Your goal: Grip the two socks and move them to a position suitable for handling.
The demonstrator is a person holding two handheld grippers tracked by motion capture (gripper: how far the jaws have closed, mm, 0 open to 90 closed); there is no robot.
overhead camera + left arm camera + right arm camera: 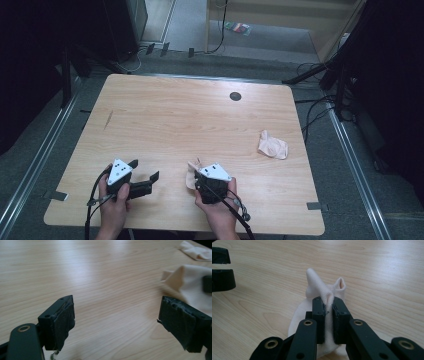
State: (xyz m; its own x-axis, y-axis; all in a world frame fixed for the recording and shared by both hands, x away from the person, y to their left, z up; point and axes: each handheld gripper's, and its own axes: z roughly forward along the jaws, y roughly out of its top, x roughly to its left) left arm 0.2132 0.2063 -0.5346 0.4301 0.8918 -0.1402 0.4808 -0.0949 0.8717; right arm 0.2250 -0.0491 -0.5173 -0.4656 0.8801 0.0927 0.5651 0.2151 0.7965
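**Right fingers pinch a pale sock, left fingers stand wide**

We hold the right gripper (327, 305) with its fingers narrowed onto a fold of the cream sock (319, 287), the fabric squeezed between the pads and bunching above them. The sock rests on the tabletop (175, 115) near its front edge, just ahead of our right hand (216, 207). Our left gripper (116, 315) has its fingers spread wide with nothing between them, close to the sock's side. A second cream sock (272, 145) lies crumpled well apart, toward the tabletop's right edge.
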